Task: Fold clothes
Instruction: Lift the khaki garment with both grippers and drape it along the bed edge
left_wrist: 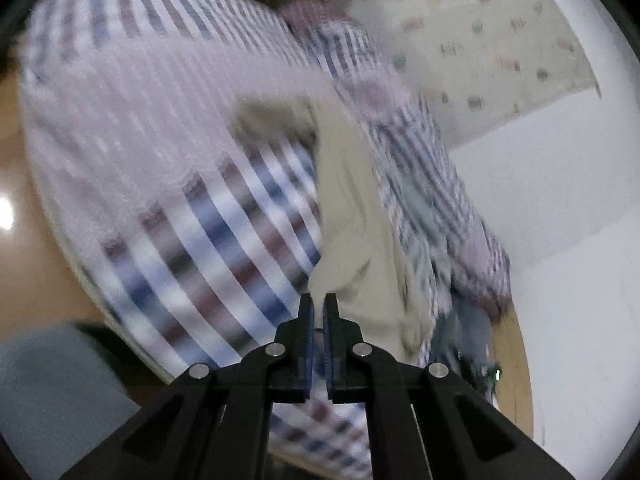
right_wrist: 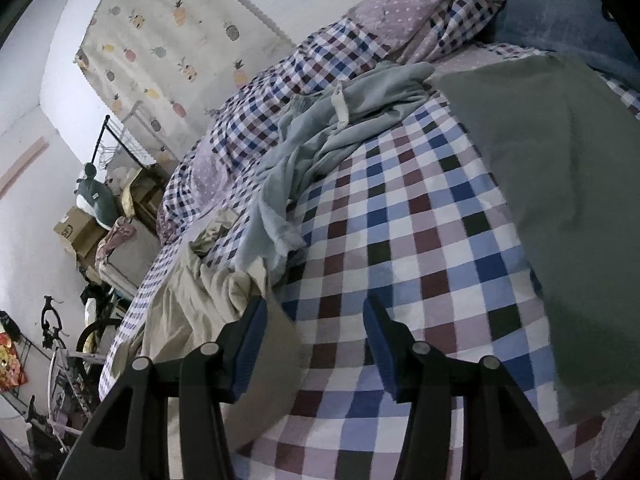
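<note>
My left gripper point(left_wrist: 319, 300) is shut on a beige garment point(left_wrist: 352, 208). The cloth runs from the pinched tips up and away over the checked bed cover point(left_wrist: 224, 232), and the whole left wrist view is smeared by motion. My right gripper point(right_wrist: 316, 304) hangs open over the checked cover point(right_wrist: 420, 240). The same beige garment point(right_wrist: 200, 296) lies crumpled at the bed's left edge. A blurred flap of it point(right_wrist: 276, 360) passes beside the left finger point(right_wrist: 250, 340), and the pads do not press on it. A light blue garment point(right_wrist: 320, 140) lies rumpled further up the bed.
A grey-green cloth point(right_wrist: 560, 200) lies flat on the right of the bed, with a blue pillow point(right_wrist: 560, 20) behind it. A checked quilt point(right_wrist: 360, 40) is bunched along the far side. Boxes, a rack and a bicycle point(right_wrist: 80, 320) crowd the floor at the left, below a pineapple-print curtain point(right_wrist: 168, 40).
</note>
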Demonstrator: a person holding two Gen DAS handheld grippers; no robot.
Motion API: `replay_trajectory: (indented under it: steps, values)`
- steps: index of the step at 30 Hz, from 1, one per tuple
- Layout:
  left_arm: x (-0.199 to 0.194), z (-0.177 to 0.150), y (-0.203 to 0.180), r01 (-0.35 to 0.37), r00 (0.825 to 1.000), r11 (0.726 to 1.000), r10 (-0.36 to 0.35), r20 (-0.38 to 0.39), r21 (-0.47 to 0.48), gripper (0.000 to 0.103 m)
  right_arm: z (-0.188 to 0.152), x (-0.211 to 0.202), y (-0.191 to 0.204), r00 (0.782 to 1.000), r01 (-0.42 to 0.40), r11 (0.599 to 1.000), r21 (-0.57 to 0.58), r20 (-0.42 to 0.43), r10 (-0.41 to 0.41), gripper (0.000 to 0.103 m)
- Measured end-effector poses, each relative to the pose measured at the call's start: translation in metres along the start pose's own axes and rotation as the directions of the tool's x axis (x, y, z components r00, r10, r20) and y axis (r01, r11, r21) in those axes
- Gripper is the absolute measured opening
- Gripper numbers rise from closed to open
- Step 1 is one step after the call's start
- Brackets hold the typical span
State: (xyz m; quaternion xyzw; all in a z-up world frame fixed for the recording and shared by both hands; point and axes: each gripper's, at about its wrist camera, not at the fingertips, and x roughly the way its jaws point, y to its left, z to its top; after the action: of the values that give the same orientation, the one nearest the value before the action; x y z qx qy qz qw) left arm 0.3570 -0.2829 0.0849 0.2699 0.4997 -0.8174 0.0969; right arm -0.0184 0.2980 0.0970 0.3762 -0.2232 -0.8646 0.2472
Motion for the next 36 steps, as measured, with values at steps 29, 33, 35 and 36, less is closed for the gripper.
replay_trajectory:
  steps: [29,33,35,36]
  values:
    - [-0.027,0.034,0.059,-0.102,0.989,0.991,0.111,0.099,-0.091,0.003,-0.046,0.069,0.045,0.954,-0.12,0.986,0.113,-0.261,0.146,0.005]
    - [-0.02,0.035,0.063,-0.09,0.993,0.992,0.095,0.062,-0.09,0.003,-0.048,0.021,0.036,0.975,-0.101,0.99,0.094,-0.191,0.118,0.003]
    - [-0.018,0.034,0.064,-0.074,0.996,0.993,0.078,0.048,-0.09,0.003,-0.051,-0.011,0.034,0.983,-0.085,0.994,0.069,-0.156,0.095,0.003]
    - [-0.018,0.034,0.065,-0.066,0.997,0.994,0.07,0.042,-0.091,0.003,-0.056,-0.028,0.033,0.986,-0.077,0.995,0.061,-0.144,0.085,0.003]
